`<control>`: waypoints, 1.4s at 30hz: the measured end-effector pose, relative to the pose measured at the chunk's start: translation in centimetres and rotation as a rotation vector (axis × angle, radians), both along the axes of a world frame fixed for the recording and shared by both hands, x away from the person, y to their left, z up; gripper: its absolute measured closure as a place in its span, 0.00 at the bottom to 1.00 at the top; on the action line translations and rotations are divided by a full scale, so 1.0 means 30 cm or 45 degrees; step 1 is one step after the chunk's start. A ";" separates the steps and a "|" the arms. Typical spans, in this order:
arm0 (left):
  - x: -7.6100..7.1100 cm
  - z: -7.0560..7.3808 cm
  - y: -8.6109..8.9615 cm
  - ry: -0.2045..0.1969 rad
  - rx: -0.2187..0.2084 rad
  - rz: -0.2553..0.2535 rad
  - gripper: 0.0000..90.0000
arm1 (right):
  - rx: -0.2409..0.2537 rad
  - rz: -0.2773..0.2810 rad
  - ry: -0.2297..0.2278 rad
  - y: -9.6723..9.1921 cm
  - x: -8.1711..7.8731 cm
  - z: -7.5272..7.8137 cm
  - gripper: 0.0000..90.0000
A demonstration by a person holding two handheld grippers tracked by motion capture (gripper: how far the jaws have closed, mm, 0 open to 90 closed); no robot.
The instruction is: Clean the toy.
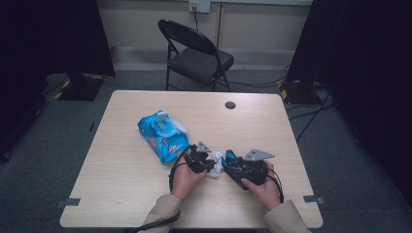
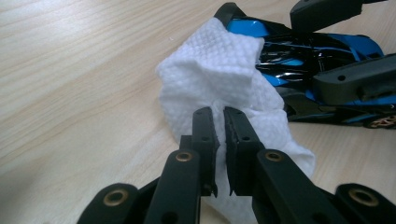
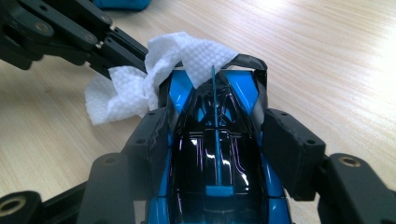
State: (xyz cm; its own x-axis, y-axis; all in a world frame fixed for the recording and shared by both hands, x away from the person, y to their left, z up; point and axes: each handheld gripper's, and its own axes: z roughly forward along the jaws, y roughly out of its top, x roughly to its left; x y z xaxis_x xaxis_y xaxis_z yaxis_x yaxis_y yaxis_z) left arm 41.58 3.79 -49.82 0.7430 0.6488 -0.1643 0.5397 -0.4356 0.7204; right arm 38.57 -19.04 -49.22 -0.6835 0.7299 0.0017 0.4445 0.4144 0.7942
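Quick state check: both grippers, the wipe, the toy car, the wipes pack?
left gripper: shut on the white wipe.
right gripper: shut on the toy car, fingers on its sides.
white wipe: crumpled, draped over one end of the car.
toy car: held at table level.
wipes pack: flap open, a wipe sticking out.

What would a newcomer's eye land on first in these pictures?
Near the table's front edge, the right gripper clamps a glossy black-and-blue toy car by its sides. The left gripper pinches a white embossed paper wipe and lays it over the car's end. Behind them, toward the left on the pale wooden table, lies a blue wet-wipe pack with its flap open.
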 end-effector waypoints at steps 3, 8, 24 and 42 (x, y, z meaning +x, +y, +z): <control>0.001 -0.001 -0.003 0.003 0.001 -0.002 0.92 | 0.000 0.000 -0.002 0.000 0.000 0.000 0.47; -0.008 0.001 -0.009 0.012 0.006 -0.015 0.93 | 0.001 0.000 -0.002 0.001 0.000 0.000 0.47; -0.104 -0.003 -0.093 0.057 -0.045 -0.155 0.93 | 0.000 0.001 -0.007 0.001 -0.001 -0.001 0.47; -0.178 -0.006 -0.171 0.070 -0.073 -0.263 0.93 | 0.004 -0.002 -0.006 0.001 -0.001 -0.001 0.47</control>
